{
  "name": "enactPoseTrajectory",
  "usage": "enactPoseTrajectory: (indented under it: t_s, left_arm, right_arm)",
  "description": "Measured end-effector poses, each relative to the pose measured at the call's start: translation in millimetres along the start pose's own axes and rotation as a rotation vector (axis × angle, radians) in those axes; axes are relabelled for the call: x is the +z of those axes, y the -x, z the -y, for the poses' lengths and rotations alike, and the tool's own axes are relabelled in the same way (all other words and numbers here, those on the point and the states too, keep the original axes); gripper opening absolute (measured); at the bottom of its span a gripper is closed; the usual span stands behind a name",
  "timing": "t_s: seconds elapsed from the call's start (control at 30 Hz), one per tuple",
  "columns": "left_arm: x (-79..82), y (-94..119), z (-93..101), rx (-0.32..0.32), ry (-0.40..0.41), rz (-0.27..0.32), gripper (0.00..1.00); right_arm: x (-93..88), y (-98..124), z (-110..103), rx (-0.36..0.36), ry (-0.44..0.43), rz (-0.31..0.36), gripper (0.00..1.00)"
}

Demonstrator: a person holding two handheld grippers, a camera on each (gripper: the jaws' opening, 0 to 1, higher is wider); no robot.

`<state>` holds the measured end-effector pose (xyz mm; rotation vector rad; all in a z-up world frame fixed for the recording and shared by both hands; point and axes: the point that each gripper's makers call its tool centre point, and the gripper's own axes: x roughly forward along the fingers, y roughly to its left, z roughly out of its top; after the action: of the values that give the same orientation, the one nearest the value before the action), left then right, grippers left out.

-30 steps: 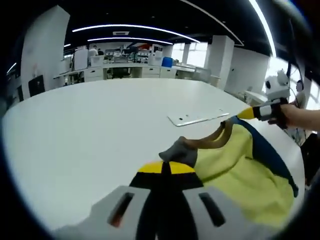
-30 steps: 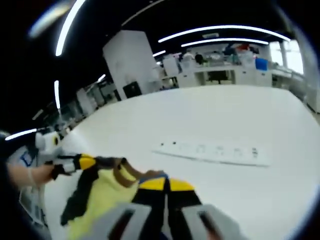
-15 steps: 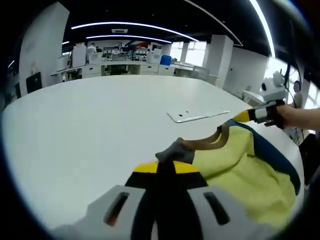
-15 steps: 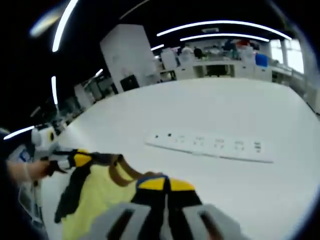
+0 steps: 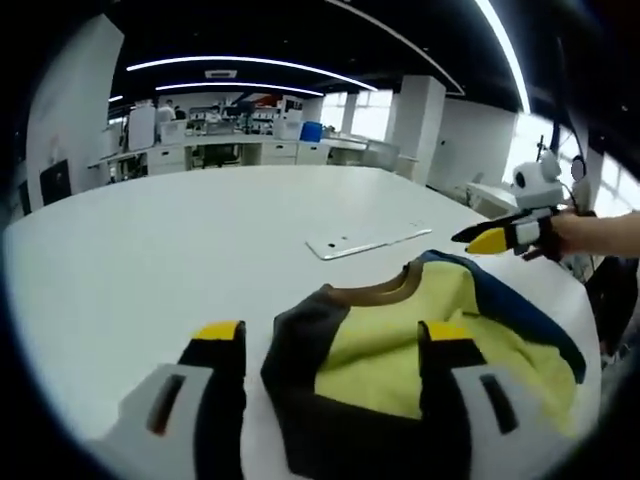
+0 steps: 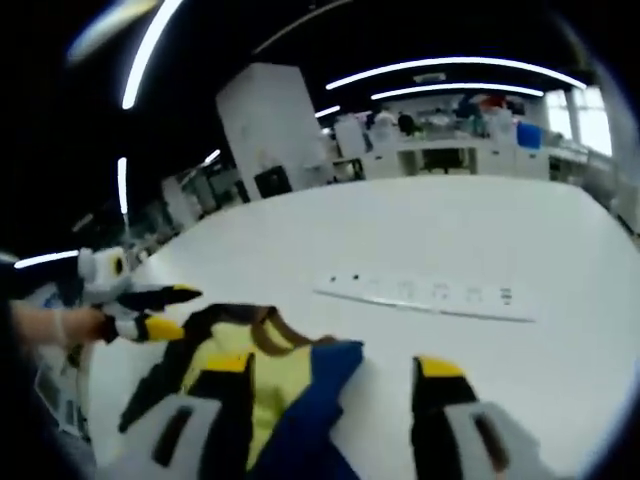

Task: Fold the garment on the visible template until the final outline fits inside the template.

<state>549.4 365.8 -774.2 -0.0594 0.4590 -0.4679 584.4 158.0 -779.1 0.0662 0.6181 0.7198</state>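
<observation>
Both tongs stand wide open, holding nothing: left gripper point(image 5: 332, 345), right gripper point(image 6: 335, 378). Garment point(image 5: 420, 350), yellow with dark and blue trim, lies on the white table point(image 5: 180, 250) in the lower right of the left gripper view. Judged light, limp, prone to bunching; pinch at collar point(image 5: 375, 291) or shoulder edges.

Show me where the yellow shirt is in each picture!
Left gripper view: the yellow shirt lies at lower right, between this tool's open jaws.
Right gripper view: the shirt lies at lower left.
Shared landmark: the flat white strip on the table just beyond the shirt.
</observation>
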Motion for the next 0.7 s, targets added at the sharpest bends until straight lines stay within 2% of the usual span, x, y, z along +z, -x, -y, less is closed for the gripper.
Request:
enactPoseTrajectory:
  t_s: [0.13, 0.23, 0.3, 0.33, 0.47, 0.7]
  left_arm:
    - [1.6, 9, 4.1, -0.020, -0.017, 0.012, 0.85]
    - [2.8, 21, 13.4, -0.031, -0.008, 0.019, 0.91]
    - [3.2, 31, 21.1, -0.041, -0.013, 0.029, 0.92]
    - [3.7, 33, 17.9, -0.046, -0.016, 0.032, 0.94]
    - [4.0, 52, 33.3, -0.060, -0.009, 0.041, 0.97]
    - [6.6, 82, 44.1, -0.078, -0.006, 0.067, 0.97]
  right_arm:
    - [-9.5, 17, -6, 0.006, 0.010, -0.007, 0.69]
    - [-17.3, 31, -12, 0.009, 0.008, -0.011, 0.69]
    - [-20.8, 41, -14, 0.004, 0.004, -0.007, 0.69]
    - [-22.5, 49, -19, 0.007, 0.003, -0.003, 0.69]
    - [-28.2, 67, -26, 0.002, 0.009, -0.002, 0.69]
    - [-39.9, 106, -44, -0.014, 0.048, 0.009, 0.68]
